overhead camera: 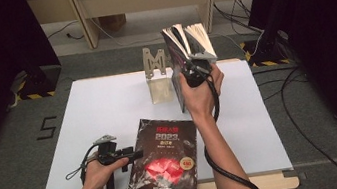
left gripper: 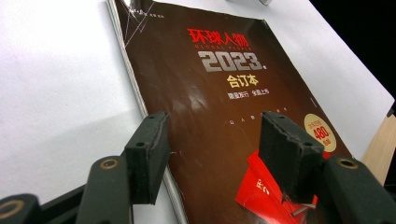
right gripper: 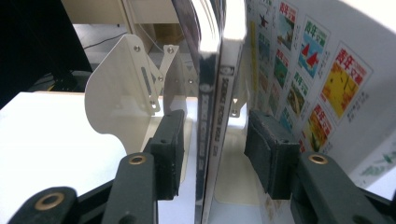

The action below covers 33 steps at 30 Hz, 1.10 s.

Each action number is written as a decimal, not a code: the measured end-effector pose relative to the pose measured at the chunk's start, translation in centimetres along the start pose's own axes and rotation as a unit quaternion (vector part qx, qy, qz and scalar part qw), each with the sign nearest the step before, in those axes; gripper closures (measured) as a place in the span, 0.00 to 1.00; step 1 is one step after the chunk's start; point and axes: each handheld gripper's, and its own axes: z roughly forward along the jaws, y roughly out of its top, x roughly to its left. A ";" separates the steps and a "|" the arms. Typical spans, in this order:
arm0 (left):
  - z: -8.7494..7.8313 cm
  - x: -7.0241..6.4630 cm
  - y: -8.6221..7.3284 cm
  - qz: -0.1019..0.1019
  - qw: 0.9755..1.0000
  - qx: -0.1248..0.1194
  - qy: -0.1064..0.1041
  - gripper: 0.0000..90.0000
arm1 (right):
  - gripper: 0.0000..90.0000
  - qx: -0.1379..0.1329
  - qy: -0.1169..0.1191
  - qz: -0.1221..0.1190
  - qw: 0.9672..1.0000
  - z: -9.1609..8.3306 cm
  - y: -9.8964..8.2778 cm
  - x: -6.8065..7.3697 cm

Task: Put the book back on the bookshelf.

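Observation:
A dark magazine [overhead camera: 163, 158] with red and silver cover print lies flat near the table's front edge. My left gripper [overhead camera: 133, 156] rests low at its left side, jaws open and straddling the cover's edge [left gripper: 219, 93] without pinching it. At the back, a few magazines [overhead camera: 188, 41] stand upright with their tops fanned out, beside a metal bookend [overhead camera: 157, 78]. My right gripper [overhead camera: 193, 68] is raised at them. In the right gripper view its jaws [right gripper: 219, 149] stand open on either side of two spines [right gripper: 212, 116], with a gap at each pad. A colourful back cover [right gripper: 317, 84] leans to the right.
The white tabletop [overhead camera: 98, 110] has free room at the left and far right. The silver bookend [right gripper: 126, 88] stands just left of the upright magazines. Black curtains, cables and a wooden desk frame lie beyond the table.

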 end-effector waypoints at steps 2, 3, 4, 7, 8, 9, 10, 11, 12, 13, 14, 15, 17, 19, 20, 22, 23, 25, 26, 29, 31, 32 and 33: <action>0.0 0.0 0.0 0.000 1.000 -0.001 -0.001 0.46 | 0.63 0.000 0.006 0.000 1.000 -0.1 -0.2 -0.1; 0.0 -0.1 0.0 0.001 1.000 0.000 0.000 0.46 | 0.63 0.001 0.011 0.003 1.000 -0.1 -0.3 -0.1; 0.0 0.0 0.0 0.001 1.000 -0.001 0.000 0.46 | 0.63 0.000 0.012 0.002 1.000 -0.2 -0.5 -0.3; 0.0 0.0 0.0 -0.001 1.000 -0.001 0.003 0.46 | 0.63 0.001 0.020 0.007 1.000 -0.3 -0.9 -0.5; -0.1 0.0 0.0 0.000 1.000 -0.001 0.004 0.46 | 0.63 0.001 0.021 0.006 1.000 -0.4 -1.0 -0.6; 0.0 0.0 0.0 0.000 1.000 -0.002 0.003 0.46 | 0.63 0.003 0.023 0.007 1.000 -0.4 -1.1 -0.6; 0.0 0.0 0.0 0.000 1.000 -0.003 0.004 0.46 | 0.63 0.003 0.025 0.006 1.000 -0.6 -1.3 -0.6; -0.1 0.0 0.1 -0.001 1.000 -0.002 0.006 0.46 | 0.63 0.003 0.024 0.004 1.000 -0.7 -1.3 -0.7; -0.1 0.0 0.1 -0.002 1.000 -0.004 0.007 0.46 | 0.63 0.002 0.024 0.002 1.000 -0.8 -1.4 -0.7; -0.1 0.1 0.1 -0.003 1.000 -0.005 0.008 0.46 | 0.63 0.002 0.028 0.001 1.000 -0.9 -1.6 -0.7; -0.1 0.1 0.1 -0.004 1.000 -0.005 0.010 0.46 | 0.63 0.003 0.031 0.002 1.000 -1.1 -1.8 -0.7; -0.1 0.1 0.1 -0.005 1.000 -0.006 0.010 0.46 | 0.63 0.005 0.033 0.001 0.999 -1.2 -2.0 -0.7; -0.1 0.1 0.1 -0.005 1.000 -0.006 0.012 0.46 | 0.63 0.009 0.037 0.001 0.999 -1.4 -2.4 -0.7; -0.1 0.2 0.1 -0.005 1.000 -0.006 0.014 0.46 | 0.63 0.016 0.048 0.005 0.999 -1.6 -3.0 -0.9; 0.0 0.2 0.1 -0.005 1.000 -0.005 0.016 0.46 | 0.63 0.017 0.046 0.002 0.999 -1.7 -3.3 -1.0; 0.0 0.2 0.1 -0.006 1.000 -0.004 0.015 0.46 | 0.63 0.019 0.047 0.003 0.999 -1.9 -3.8 -1.2; 0.1 0.2 0.1 -0.007 1.000 -0.004 0.015 0.46 | 0.63 0.020 0.048 0.005 0.999 -2.0 -4.0 -1.4; 0.1 0.2 0.1 -0.008 1.000 -0.003 0.016 0.46 | 0.63 0.023 0.052 0.007 0.998 -2.3 -4.5 -1.6; 0.1 0.3 0.1 -0.008 1.000 -0.003 0.016 0.46 | 0.63 0.026 0.053 0.005 0.998 -2.5 -4.7 -1.7; 0.2 0.4 0.2 -0.010 1.000 -0.004 0.024 0.47 | 0.64 0.034 0.059 0.007 0.998 -2.9 -5.6 -2.1; 0.3 0.6 0.1 -0.014 1.000 -0.005 0.024 0.48 | 0.64 0.043 0.064 0.013 0.997 -3.0 -6.4 -2.4; 0.4 0.6 0.1 -0.015 1.000 -0.004 0.027 0.49 | 0.64 0.047 0.061 0.012 0.997 -3.1 -6.8 -2.5; 0.4 0.7 0.1 -0.016 0.999 -0.004 0.029 0.49 | 0.64 0.054 0.062 0.014 0.997 -3.1 -7.2 -2.6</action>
